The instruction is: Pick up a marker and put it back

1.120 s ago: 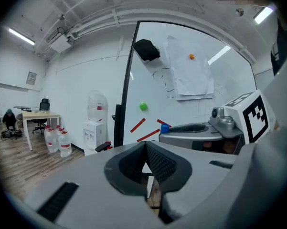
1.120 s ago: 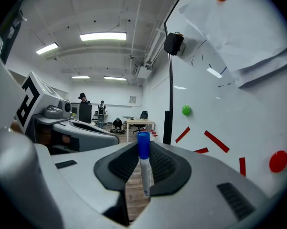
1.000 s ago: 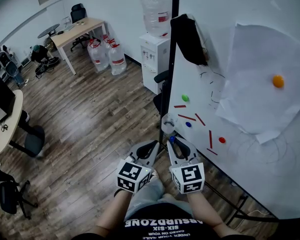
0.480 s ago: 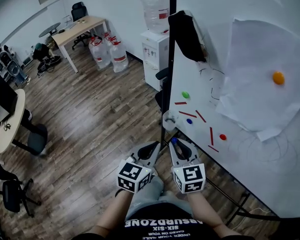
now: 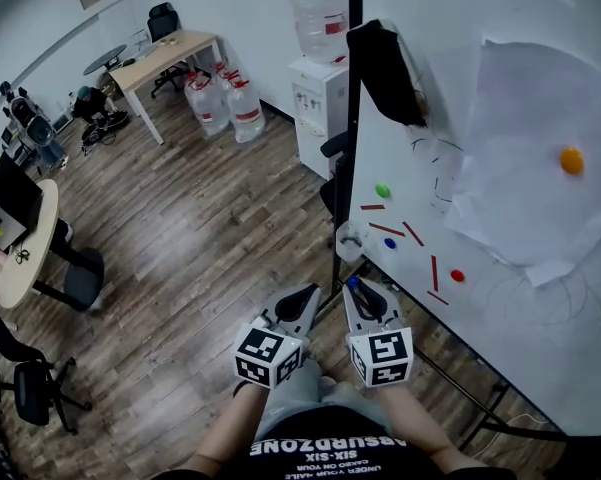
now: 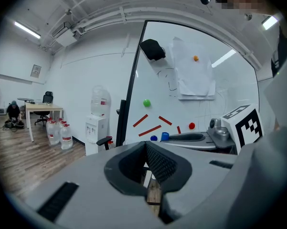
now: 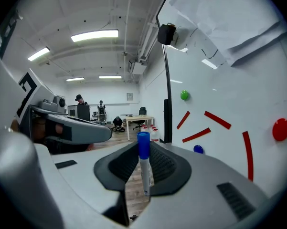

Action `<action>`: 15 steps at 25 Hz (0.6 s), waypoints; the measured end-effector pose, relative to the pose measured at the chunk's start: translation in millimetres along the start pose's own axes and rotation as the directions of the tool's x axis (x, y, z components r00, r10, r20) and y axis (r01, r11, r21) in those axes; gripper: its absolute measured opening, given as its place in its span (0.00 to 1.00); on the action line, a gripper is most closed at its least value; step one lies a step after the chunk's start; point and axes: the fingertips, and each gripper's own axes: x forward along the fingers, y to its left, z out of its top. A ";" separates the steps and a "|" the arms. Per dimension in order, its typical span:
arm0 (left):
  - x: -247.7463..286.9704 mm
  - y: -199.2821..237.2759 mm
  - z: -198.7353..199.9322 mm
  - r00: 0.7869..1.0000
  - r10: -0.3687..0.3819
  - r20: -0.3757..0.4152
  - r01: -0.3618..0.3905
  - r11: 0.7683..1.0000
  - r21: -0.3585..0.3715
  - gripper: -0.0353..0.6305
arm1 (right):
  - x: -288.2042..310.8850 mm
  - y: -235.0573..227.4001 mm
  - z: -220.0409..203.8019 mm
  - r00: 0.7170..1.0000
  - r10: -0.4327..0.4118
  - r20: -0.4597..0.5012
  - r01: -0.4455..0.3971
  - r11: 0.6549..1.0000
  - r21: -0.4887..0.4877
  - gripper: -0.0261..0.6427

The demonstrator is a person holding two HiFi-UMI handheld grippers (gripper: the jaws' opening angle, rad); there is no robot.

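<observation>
Carrying step, seemingly: right gripper [image 5: 356, 290] jaws clamped on the blue-capped marker [image 7: 144, 166], upright between the pads, cap above them. Left gripper [image 5: 306, 296] jaws together, empty. Next, probably: marker to the pale cup [image 5: 348, 240] ahead of the jaws, then release.

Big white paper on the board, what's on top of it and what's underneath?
An orange magnet sits on the paper. Black pen lines run up to its left edge on the whiteboard; anything under the paper is covered.
</observation>
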 end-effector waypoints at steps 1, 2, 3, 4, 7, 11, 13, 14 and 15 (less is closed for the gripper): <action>0.6 1.2 0.8 1.000 -0.003 -0.002 0.003 1.000 0.000 0.06 | 1.3 0.3 0.7 1.000 -0.001 -0.001 0.001 1.000 0.001 0.14; 1.3 2.2 2.0 1.000 -0.008 -0.004 0.008 1.000 0.002 0.06 | 2.4 0.3 1.4 1.000 -0.004 -0.002 0.004 1.000 0.002 0.14; 2.0 2.9 3.9 1.000 -0.013 -0.004 0.013 1.000 0.004 0.06 | 3.5 -0.1 2.1 1.000 -0.007 -0.004 0.007 1.000 0.003 0.14; 2.6 3.7 6.3 1.000 -0.018 -0.003 0.018 1.000 0.007 0.06 | 4.6 -0.7 2.8 1.000 -0.011 -0.006 0.011 1.000 0.004 0.14; 4.0 7.8 13.0 1.000 -0.028 0.006 0.028 1.000 0.013 0.06 | 8.0 -1.4 5.6 1.000 -0.022 -0.005 0.022 1.000 0.004 0.14; 7.9 10.9 13.2 0.999 -0.048 -0.004 0.048 0.999 0.016 0.06 | 11.8 -2.5 6.6 0.999 -0.039 -0.012 0.039 0.999 0.003 0.14; 9.5 11.9 14.5 0.998 -0.056 -0.004 0.056 0.998 0.016 0.06 | 12.6 -2.4 6.8 0.999 -0.043 -0.016 0.043 0.999 0.001 0.14; 10.5 12.4 15.5 0.998 -0.059 -0.003 0.059 0.998 0.015 0.06 | 12.8 -2.5 6.7 0.999 -0.044 -0.017 0.045 0.999 0.002 0.14; 11.6 12.7 16.3 0.998 -0.063 -0.002 0.063 0.998 0.015 0.06 | 13.1 -2.9 6.6 0.999 -0.046 -0.018 0.046 0.999 0.003 0.14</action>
